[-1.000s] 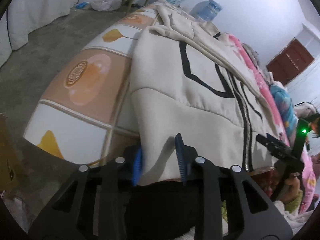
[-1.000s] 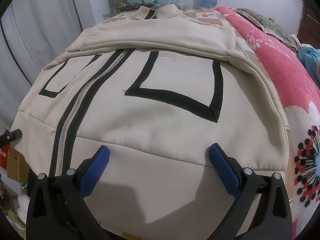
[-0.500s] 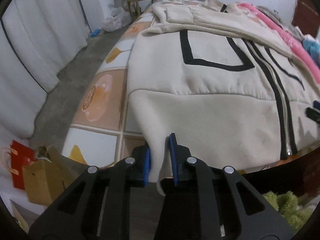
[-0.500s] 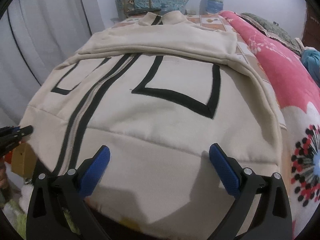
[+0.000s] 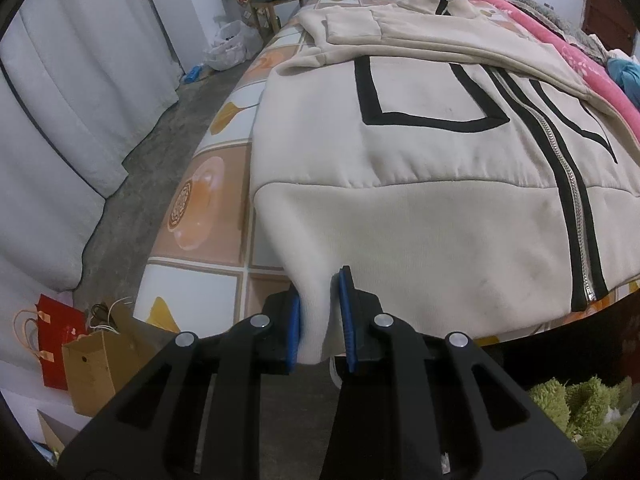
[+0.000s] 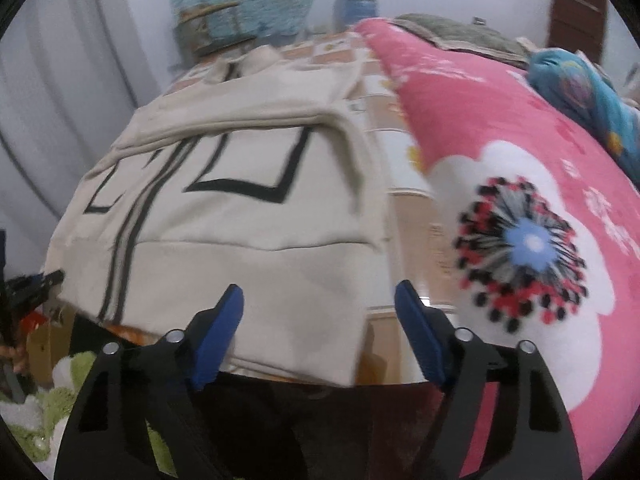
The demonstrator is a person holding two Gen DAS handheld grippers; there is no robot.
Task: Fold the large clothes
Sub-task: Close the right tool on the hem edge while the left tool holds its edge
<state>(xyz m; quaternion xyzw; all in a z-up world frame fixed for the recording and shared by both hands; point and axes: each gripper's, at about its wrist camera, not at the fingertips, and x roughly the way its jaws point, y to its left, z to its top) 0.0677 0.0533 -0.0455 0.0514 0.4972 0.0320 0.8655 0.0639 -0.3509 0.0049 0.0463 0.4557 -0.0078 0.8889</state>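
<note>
A cream zip-up jacket (image 5: 420, 208) with black stripes and a silver zipper lies flat on the bed, sleeves folded across its chest. My left gripper (image 5: 320, 292) is shut on the hem's left corner, which bunches between the blue pads. In the right wrist view the jacket (image 6: 240, 248) looks blurred. My right gripper (image 6: 319, 290) hovers over the hem's right corner; its jaws are closing, with cloth below and between them but no pad touching it. The left gripper (image 6: 36, 284) shows at that view's left edge.
The bed has an orange and white patterned sheet (image 5: 200, 200) and a pink flowered blanket (image 6: 500, 160) to the jacket's right. Paper bags (image 5: 96, 356) stand on the floor by the white curtain (image 5: 60, 100). Something green and fluffy (image 5: 580, 412) lies below the bed's edge.
My left gripper rolled level and closed on the hem's left corner. My right gripper slid right along the hem to its right corner and its jaws narrowed.
</note>
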